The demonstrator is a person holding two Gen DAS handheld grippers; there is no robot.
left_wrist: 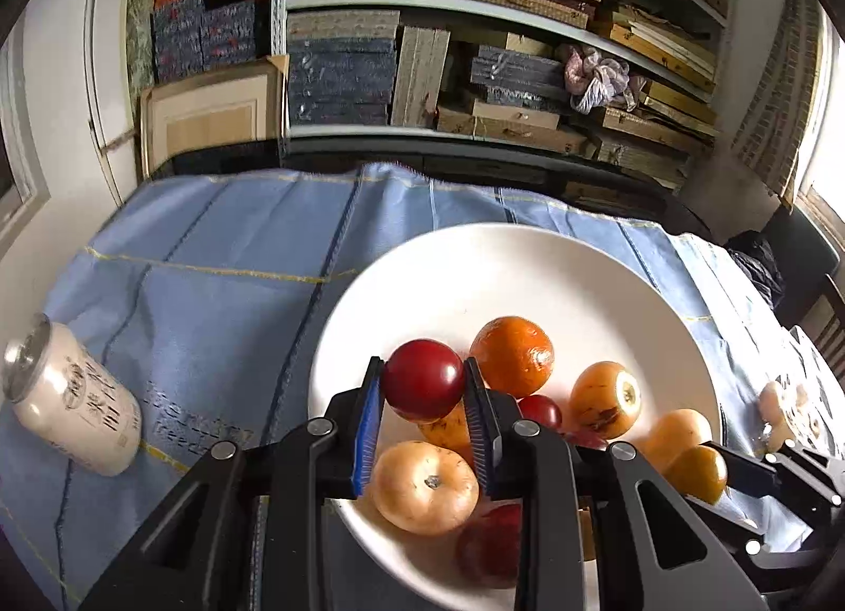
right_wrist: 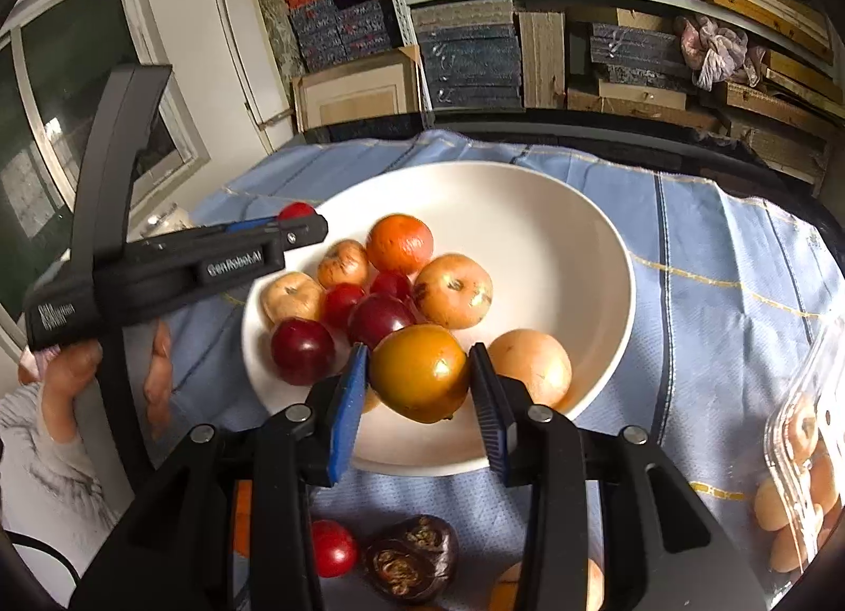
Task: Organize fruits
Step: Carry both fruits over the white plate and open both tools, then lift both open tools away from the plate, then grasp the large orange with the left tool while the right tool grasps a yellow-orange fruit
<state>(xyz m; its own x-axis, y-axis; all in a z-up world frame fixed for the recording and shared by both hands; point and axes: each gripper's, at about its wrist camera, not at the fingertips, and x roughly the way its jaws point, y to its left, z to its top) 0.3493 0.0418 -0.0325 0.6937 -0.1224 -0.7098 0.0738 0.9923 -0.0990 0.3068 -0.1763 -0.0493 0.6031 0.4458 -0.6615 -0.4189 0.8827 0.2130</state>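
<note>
Above the white bowl (left_wrist: 607, 262), the left claw (left_wrist: 422, 389) pinches a smooth red plum (left_wrist: 422, 381) across its middle; the right claw (right_wrist: 420, 384) grips 1 yellow-orange fruit (right_wrist: 420, 373). Both fruits look light, slippery and bruisable.

Home storeroom: shelves (left_wrist: 475, 3) crammed with stacked boxes, cloth-covered table (left_wrist: 211, 252).

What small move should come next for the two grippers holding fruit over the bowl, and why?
Probably open the left gripper a little to let its red fruit drop. It already hangs over the white bowl, just above the piled fruit, so the fall would be short. The right gripper holds an orange-yellow fruit near the bowl's front rim and could follow.
</note>
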